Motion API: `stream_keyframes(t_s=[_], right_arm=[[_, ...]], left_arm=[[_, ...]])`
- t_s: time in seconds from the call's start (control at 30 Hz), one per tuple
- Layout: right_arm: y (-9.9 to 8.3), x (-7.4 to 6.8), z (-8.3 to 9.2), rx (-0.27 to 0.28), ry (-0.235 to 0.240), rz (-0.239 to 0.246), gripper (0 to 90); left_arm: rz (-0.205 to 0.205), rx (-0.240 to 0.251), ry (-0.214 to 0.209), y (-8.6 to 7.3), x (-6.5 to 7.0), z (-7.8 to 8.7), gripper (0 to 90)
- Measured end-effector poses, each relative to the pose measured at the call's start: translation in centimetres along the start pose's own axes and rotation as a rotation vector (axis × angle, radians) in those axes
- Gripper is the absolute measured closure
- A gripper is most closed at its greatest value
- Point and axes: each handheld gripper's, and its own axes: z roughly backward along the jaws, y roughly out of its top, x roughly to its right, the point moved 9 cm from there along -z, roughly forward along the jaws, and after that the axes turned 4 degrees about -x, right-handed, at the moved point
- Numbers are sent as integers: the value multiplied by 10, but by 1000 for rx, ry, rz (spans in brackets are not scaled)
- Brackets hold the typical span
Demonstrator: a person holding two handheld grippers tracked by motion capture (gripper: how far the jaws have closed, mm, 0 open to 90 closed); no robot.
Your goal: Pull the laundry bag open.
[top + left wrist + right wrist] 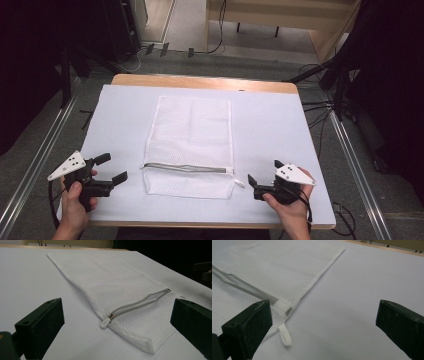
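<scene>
The mesh laundry bag point(190, 145) is judged light, limp and easily snagged; it is best taken at a hemmed corner or the zipper pull point(105, 322). Both the left gripper point(111, 168) and the right gripper point(261, 174) are held spread wide, with nothing pinched.

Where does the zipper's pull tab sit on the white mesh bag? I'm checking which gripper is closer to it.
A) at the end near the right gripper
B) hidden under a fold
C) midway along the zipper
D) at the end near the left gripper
D: in the left gripper view the white pull tab sits at the zipper end of the mesh bag nearest the left gripper.
</scene>
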Motion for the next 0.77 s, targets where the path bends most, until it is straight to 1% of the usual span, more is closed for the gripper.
stream_keyframes(t_s=[0.07, 0.13, 0.23, 0.27, 0.3, 0.33, 0.37, 0.4, 0.43, 0.47, 0.5, 0.6, 0.63, 0.67, 0.7, 0.77], right_arm=[[-2, 11, 4, 2, -18, -10, 9], [-6, 24, 8, 2, -40, -13, 7], [-11, 44, 13, 5, -50, -32, 5], [-13, 51, 15, 5, -53, -44, 5], [-15, 58, 17, 9, -55, -49, 5], [-15, 58, 17, 9, -55, -49, 5], [-16, 64, 19, 11, -62, -56, 5], [-18, 72, 22, 11, -70, -73, 5], [-20, 77, 25, 15, -75, -88, 5], [-20, 82, 27, 23, -73, -101, 5], [-22, 88, 29, 26, -84, -120, 5], [-24, 91, 29, 18, -92, -120, 5], [-25, 91, 29, 16, -94, -114, 5], [-25, 91, 29, 16, -94, -114, 5], [-23, 89, 28, 16, -94, -110, 5], [-23, 89, 27, 17, -94, -110, 6]], left_arm=[[-6, 5, 19, -2, -8, 3, 0], [-6, -2, 43, -5, -17, 4, 0], [36, 23, 48, -7, -27, 9, 0], [36, 23, 48, -7, -27, 9, 0], [42, 36, 61, -7, -32, 12, 0], [42, 36, 61, -7, -32, 12, 0], [44, 42, 71, -7, -34, 14, 0], [47, 46, 74, -7, -35, 16, 0], [45, 49, 67, -6, -35, 16, 0], [43, 48, 72, -6, -35, 16, 0], [37, 49, 74, -5, -34, 15, 0], [28, 45, 69, -4, -33, 12, 0], [23, 35, 72, -4, -32, 9, 0], [23, 35, 72, -4, -32, 9, 0], [16, 19, 72, -5, -31, 6, 0], [11, 10, 77, -6, -32, 5, 0]])
